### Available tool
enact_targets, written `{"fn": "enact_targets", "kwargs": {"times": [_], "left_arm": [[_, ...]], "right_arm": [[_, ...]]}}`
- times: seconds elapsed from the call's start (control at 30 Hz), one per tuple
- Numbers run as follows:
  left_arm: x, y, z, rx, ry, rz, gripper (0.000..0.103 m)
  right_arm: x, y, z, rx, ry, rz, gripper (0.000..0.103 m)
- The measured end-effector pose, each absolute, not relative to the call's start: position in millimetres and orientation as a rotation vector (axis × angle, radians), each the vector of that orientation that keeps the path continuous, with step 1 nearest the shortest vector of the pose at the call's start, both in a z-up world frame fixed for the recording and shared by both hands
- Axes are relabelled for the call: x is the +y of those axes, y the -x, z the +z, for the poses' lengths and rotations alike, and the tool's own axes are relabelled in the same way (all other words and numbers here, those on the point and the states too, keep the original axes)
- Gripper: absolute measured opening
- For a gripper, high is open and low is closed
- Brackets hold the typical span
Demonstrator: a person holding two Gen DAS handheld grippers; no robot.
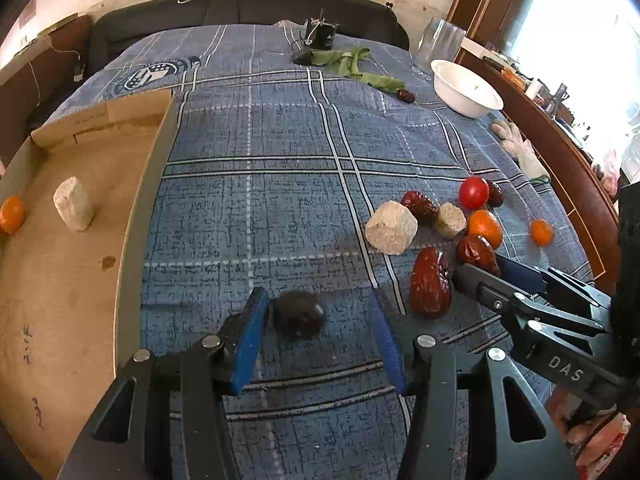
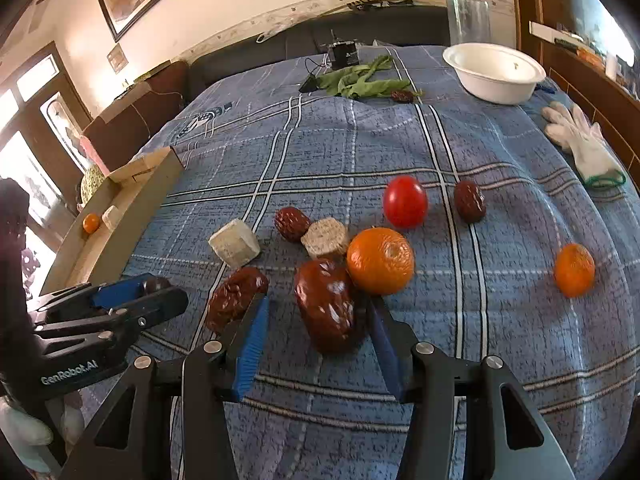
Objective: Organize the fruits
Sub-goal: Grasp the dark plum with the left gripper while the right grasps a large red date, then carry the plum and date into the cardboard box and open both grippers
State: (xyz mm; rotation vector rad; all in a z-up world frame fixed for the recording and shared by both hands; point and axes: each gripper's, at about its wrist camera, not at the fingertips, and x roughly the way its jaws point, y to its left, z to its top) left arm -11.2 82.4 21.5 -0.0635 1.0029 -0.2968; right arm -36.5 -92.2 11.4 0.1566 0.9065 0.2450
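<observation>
On the blue plaid cloth, my left gripper (image 1: 318,300) stands open around a small dark date (image 1: 298,314). The date lies against the left blue pad, with a gap to the right pad. My right gripper (image 2: 317,302) is open astride a large red date (image 2: 326,306), and neither pad presses it. An orange (image 2: 380,260) touches that date from behind. Around it lie another red date (image 2: 236,298), a tomato (image 2: 404,201), two pale blocks (image 2: 234,244) and a small orange (image 2: 574,270). Each gripper shows in the other's view, the right gripper (image 1: 494,268) and the left gripper (image 2: 154,294).
A shallow cardboard box (image 1: 60,280) at the left holds a small orange (image 1: 12,214) and a pale block (image 1: 74,208). A white bowl (image 2: 494,72) stands at the far right, with a white glove (image 2: 580,148) near the edge. Green leaves (image 2: 360,80) lie at the back.
</observation>
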Motion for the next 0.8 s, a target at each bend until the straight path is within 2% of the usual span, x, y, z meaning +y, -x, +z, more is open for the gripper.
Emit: {"fn": "enact_targets", "kwargs": {"times": [0.07,0.17,0.2,0.5,0.8], "left_arm": [[82.1,12.3,21.0,0.996,0.051,-0.299,0.047],[83.6,13.6,19.6,0.976,0.025,-0.28,0.024],[85.1,13.5,19.3,0.975,0.03,-0.28,0.022],[100.1,29.9,28.4,0.964,0.133,-0.31,0.021],[143.8,59.3,72.6,0.849,0.209,-0.303,0.022]], "right_arm": [[-89.6,33.6,11.1,0.904,-0.149,0.243,0.047],[-89.2,30.2,10.5,0.901,-0.148,0.235,0.034],[-89.0,29.8,10.3,0.899,-0.146,0.234,0.034],[-92.3,42.8,18.9,0.877,-0.169,0.236,0.034],[-69.3,76.5,59.9,0.799,-0.139,0.285,0.034]]}}
